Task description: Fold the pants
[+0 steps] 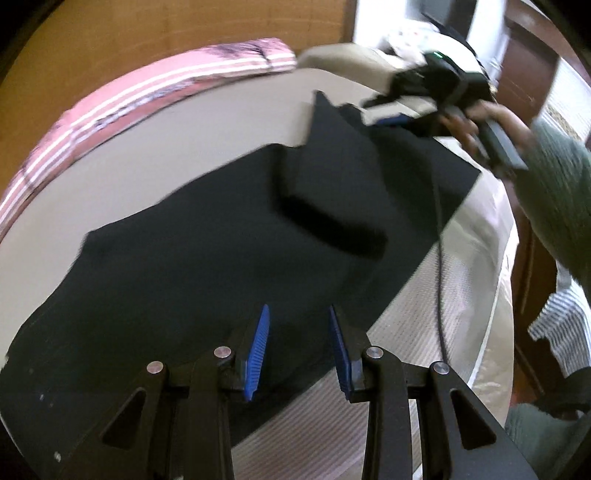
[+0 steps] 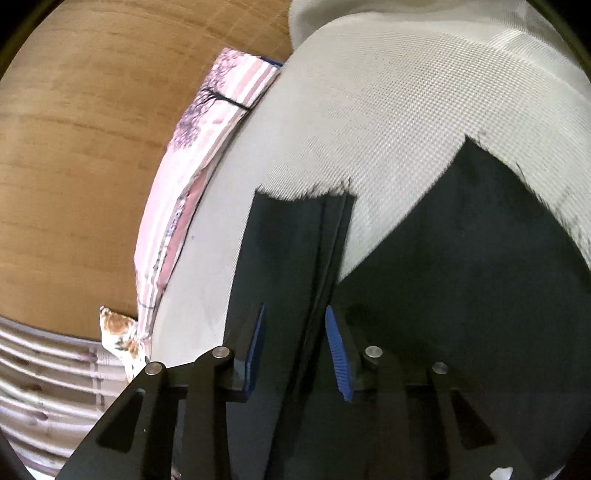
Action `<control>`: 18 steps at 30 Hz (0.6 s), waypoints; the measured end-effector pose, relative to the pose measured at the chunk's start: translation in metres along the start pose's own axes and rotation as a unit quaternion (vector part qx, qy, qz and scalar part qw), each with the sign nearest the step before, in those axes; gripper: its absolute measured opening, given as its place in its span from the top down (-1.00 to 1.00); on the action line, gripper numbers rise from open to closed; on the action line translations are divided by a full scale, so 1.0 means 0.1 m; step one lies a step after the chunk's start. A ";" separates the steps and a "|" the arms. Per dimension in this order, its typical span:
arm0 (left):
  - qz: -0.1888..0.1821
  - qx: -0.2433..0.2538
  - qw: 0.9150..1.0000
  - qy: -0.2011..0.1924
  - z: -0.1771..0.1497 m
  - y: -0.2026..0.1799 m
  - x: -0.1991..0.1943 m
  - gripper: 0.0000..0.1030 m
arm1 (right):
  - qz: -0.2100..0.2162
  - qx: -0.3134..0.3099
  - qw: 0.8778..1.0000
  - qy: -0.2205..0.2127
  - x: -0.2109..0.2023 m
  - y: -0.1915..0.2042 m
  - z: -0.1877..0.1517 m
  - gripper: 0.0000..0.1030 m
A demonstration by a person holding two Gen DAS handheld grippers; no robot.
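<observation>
Black pants [image 1: 207, 251] lie spread on a beige mattress [image 1: 166, 147]. My left gripper [image 1: 299, 314] is open and empty, just above the near part of the pants. The right gripper [image 1: 388, 118], held by a hand, shows at the far end of the pants in the left wrist view, blurred. In the right wrist view my right gripper [image 2: 295, 314] is open, its blue pads either side of a raised strip of the pants [image 2: 295, 240], a leg end with a frayed hem. More of the pants [image 2: 461, 277] lies to the right.
A pink striped pillow [image 1: 110, 103] lies along the mattress's far edge by a wooden wall [image 1: 184, 26]. A black cable [image 1: 441, 295] runs across the right side of the mattress. The person's green sleeve [image 1: 554, 192] is at right. Clothes [image 1: 406, 37] are piled at the back.
</observation>
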State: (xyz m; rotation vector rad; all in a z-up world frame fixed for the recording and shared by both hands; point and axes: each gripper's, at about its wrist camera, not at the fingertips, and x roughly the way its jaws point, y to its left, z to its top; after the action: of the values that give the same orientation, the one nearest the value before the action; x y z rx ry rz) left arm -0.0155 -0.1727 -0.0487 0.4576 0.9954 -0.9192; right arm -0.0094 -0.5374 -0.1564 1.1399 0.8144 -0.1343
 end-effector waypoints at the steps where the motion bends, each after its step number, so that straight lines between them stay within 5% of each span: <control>1: -0.005 0.005 1.000 0.002 0.03 -0.05 0.05 0.33 | 0.000 0.001 1.000 0.000 0.03 -0.01 0.05 0.42; 12: -0.006 0.005 1.000 0.009 0.14 -0.15 0.36 0.35 | -0.020 -0.014 1.000 -0.004 0.25 0.05 0.41 0.46; 18: -0.002 0.003 1.000 0.013 0.18 -0.16 0.46 0.71 | -0.056 -0.040 0.998 -0.013 0.29 0.07 0.46 0.55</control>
State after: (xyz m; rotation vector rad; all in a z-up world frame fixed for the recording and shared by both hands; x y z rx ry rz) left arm -0.0092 -0.2146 -0.0789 0.4728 1.0180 -0.9226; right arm 0.0379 -0.5650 -0.1616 1.0152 0.8536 -0.2082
